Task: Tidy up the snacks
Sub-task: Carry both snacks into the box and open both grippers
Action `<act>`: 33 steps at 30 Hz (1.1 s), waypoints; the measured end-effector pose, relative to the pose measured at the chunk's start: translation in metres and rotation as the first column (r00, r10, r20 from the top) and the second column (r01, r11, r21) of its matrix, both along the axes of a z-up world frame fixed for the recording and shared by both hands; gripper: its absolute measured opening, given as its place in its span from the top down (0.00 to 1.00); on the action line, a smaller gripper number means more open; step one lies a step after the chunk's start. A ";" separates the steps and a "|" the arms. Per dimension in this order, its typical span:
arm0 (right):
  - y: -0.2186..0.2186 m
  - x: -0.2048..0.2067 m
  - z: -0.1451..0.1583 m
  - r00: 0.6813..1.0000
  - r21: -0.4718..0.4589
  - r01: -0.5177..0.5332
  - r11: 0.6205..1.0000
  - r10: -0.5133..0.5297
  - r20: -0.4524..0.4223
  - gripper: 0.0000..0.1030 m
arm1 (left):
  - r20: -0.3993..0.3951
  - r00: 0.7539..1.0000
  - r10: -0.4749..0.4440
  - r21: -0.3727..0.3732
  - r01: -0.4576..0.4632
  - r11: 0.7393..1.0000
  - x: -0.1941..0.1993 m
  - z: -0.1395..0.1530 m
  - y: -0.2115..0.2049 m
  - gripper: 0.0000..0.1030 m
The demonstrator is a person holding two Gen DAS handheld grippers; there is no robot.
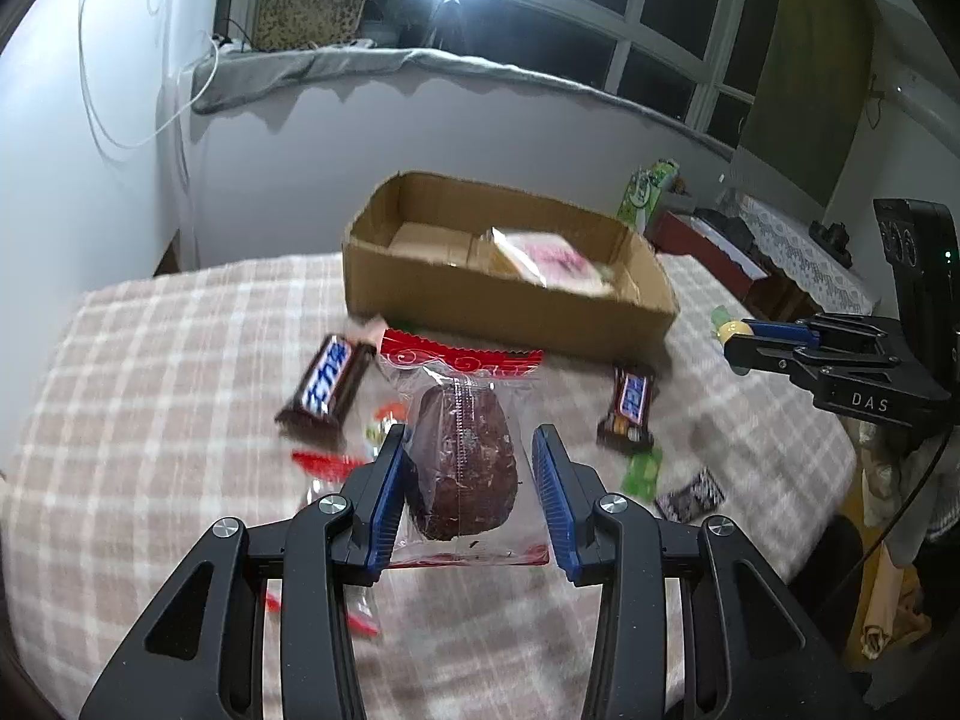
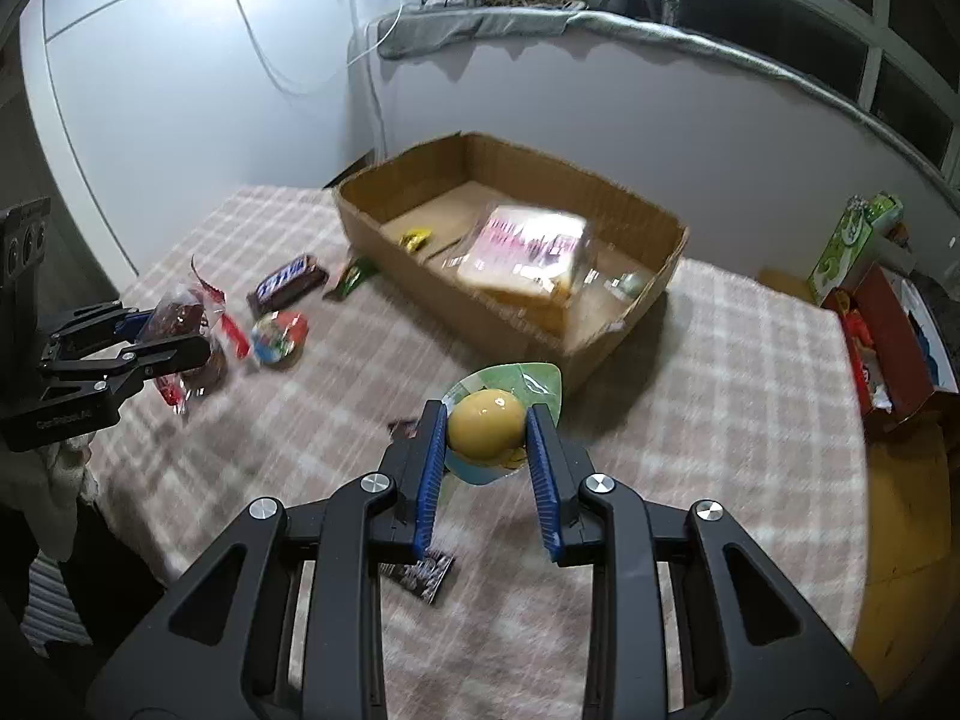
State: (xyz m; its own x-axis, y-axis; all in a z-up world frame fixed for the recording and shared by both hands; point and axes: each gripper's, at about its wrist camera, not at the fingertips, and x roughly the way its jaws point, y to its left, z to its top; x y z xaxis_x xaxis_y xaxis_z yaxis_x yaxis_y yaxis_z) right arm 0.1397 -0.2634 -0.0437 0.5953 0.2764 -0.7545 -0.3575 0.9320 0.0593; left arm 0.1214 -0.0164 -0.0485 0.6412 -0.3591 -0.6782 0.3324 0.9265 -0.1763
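My left gripper (image 1: 468, 456) is shut on a brown cake (image 1: 465, 468) in a clear wrapper with red ends, held just above the checked tablecloth (image 1: 180, 360). In the right wrist view that same gripper (image 2: 174, 342) shows at the left with the cake (image 2: 180, 315). My right gripper (image 2: 486, 429) is shut on a yellow egg-shaped snack (image 2: 485, 425) in a green-blue packet, also lifted off the cloth. From the left wrist view it (image 1: 741, 339) appears at the right edge. Behind both stands an open cardboard box (image 2: 384, 240) holding a wrapped bread pack (image 2: 528, 252) and a small yellow sweet (image 2: 416, 237).
Two chocolate bars (image 1: 327, 387) (image 1: 630, 408) lie in front of the box (image 1: 480, 300). A green packet (image 2: 354, 276), a round sweet (image 2: 279, 330) and a black sachet (image 2: 420, 576) are loose on the cloth. A red box (image 2: 888, 348) and a green carton (image 2: 846, 246) stand past the table's right edge.
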 end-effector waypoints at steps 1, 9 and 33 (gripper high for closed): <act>0.000 0.002 0.002 1.000 0.000 0.003 1.000 -0.003 0.004 0.73 | 0.004 1.000 -0.001 0.002 0.000 1.000 0.003 0.002 0.000 0.62; 0.000 0.033 0.015 0.999 0.010 0.021 1.000 -0.021 0.030 0.73 | 0.019 1.000 0.007 -0.013 -0.006 1.000 0.033 0.016 0.001 0.61; -0.010 0.149 -0.012 0.995 -0.007 0.096 0.995 -0.096 -0.035 0.73 | -0.041 0.998 0.038 -0.026 -0.039 0.999 0.145 0.009 -0.025 0.62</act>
